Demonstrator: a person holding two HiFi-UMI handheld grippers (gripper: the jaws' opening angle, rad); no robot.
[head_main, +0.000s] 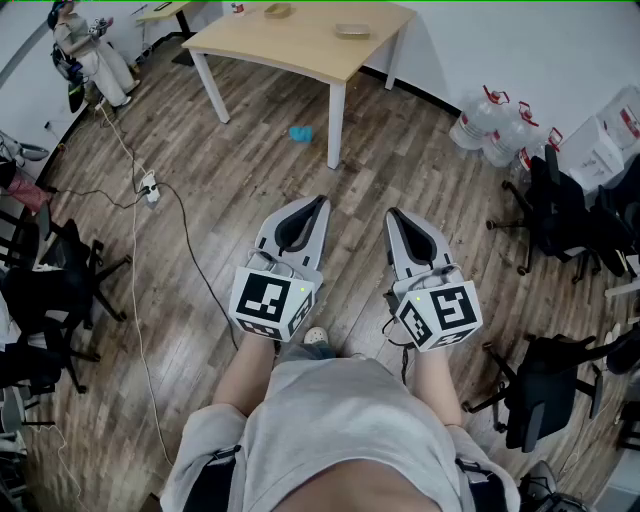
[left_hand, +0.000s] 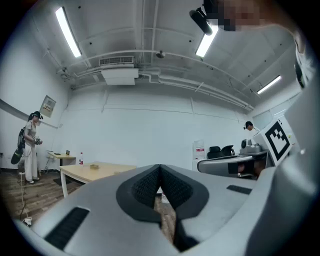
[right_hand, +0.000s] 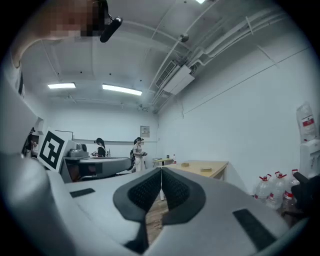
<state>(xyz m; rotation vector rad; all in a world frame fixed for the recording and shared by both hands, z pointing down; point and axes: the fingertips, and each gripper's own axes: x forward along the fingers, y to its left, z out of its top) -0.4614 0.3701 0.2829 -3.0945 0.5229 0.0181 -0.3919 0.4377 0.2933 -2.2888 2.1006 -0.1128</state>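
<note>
Left jaws: the left gripper (left_hand: 160, 167) has its pads pressed together at the tips, with nothing between them.
Right jaws: the right gripper (right_hand: 161, 170) is likewise closed tip to tip and empty.
Pose: both are held in the air side by side, apart from each other, near the person's torso and pointing far.
Open room: bare wooden floor (head_main: 400, 150) runs from the tips to the table.
Table: the table (head_main: 300, 45) stands far ahead, well apart from both grippers. Its near corner and white leg (head_main: 336, 125) are roughly in line with the gap between them.
Blue object: the blue object (head_main: 301, 133) lies on the floor just left of that leg.
Left margin: a black cable (head_main: 190, 250) crosses the planks near the left gripper, and a black chair (head_main: 50, 270) stands further left.
Right margin: office chairs (head_main: 560, 215) stand to the right, with water bottles (head_main: 490, 125) beyond them by the wall.
</note>
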